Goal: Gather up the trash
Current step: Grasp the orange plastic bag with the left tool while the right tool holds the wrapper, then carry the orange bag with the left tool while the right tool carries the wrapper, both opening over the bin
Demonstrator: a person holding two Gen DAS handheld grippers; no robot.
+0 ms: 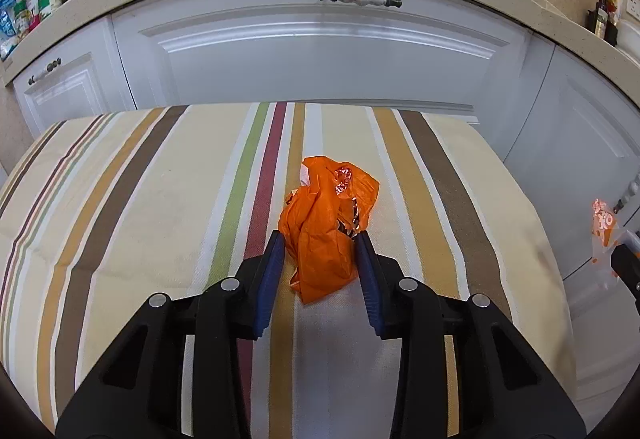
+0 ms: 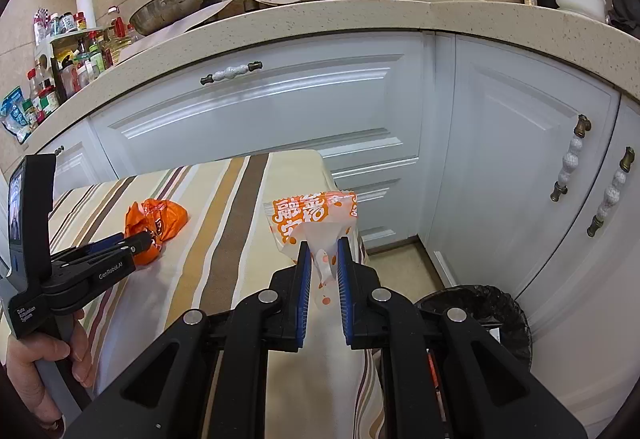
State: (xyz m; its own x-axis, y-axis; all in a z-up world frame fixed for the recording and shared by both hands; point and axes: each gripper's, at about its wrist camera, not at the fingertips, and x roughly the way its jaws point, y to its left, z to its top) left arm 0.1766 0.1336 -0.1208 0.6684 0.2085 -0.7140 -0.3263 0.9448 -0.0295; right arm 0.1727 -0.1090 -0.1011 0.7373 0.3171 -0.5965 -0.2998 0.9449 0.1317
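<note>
A crumpled orange wrapper (image 1: pixel 326 227) lies on the striped tablecloth (image 1: pixel 120 199). My left gripper (image 1: pixel 319 243) is shut on the orange wrapper, its blue pads touching it on both sides. It also shows in the right wrist view (image 2: pixel 138 239) with the wrapper (image 2: pixel 154 221). My right gripper (image 2: pixel 322 251) is shut on a clear snack bag with orange print (image 2: pixel 316 215) and holds it up past the table's right edge. That bag shows at the far right of the left wrist view (image 1: pixel 604 227).
A black-lined trash bin (image 2: pixel 480 319) stands on the floor below right of my right gripper. White cabinet doors (image 2: pixel 280 111) and a speckled countertop (image 2: pixel 360 15) with bottles, a wok and a pot stand behind the table.
</note>
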